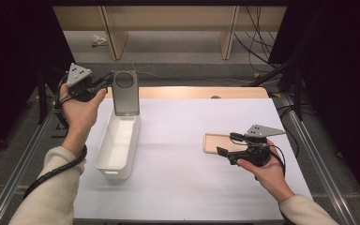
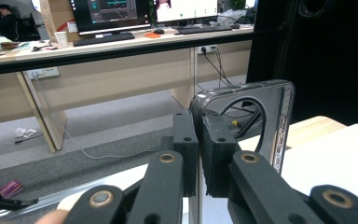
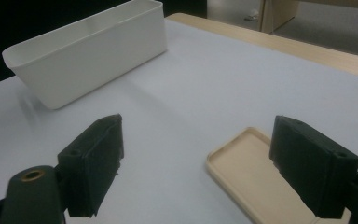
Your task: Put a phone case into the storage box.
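Above glossy white bin [image 1: 118,145], flat grey case [image 1: 124,92]

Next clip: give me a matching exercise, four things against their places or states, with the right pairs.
Things:
1. grey phone case with a round hole
2. long white plastic bin
3. flat beige phone case
4. right gripper

States:
A. jaws open, over the beige case's edge
B. stands on the white table cover, open top
C. clamped upright in the left gripper, above the bin's far end
D. lies flat on the table cover

Pairs: 1-C, 2-B, 3-D, 4-A
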A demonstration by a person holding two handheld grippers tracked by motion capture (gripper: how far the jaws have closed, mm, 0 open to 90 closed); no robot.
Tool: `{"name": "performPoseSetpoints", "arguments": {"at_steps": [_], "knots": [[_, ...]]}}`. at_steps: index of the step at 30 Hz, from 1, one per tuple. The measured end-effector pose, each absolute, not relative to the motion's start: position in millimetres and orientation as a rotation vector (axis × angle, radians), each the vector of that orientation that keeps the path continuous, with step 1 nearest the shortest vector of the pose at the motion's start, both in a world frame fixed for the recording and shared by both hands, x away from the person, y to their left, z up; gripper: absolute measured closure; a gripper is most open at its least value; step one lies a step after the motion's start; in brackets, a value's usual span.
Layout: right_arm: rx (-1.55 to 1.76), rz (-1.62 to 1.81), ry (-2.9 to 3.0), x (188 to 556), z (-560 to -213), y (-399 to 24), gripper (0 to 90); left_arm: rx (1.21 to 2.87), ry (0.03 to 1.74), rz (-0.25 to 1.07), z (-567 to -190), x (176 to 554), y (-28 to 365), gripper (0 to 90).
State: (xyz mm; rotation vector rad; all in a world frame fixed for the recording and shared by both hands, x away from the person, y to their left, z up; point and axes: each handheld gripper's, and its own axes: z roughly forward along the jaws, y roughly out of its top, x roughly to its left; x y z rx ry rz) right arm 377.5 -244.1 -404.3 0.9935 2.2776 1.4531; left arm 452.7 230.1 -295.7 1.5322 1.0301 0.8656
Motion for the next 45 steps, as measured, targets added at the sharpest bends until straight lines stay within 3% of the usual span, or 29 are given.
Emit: {"name": "performPoseSetpoints", "arguments": {"at_steps": [45], "knots": [[0.996, 1.456, 2.277, 378, -406, -245, 18.4, 1.562, 1.085, 0.898, -323, 489, 243, 84.8]]}}
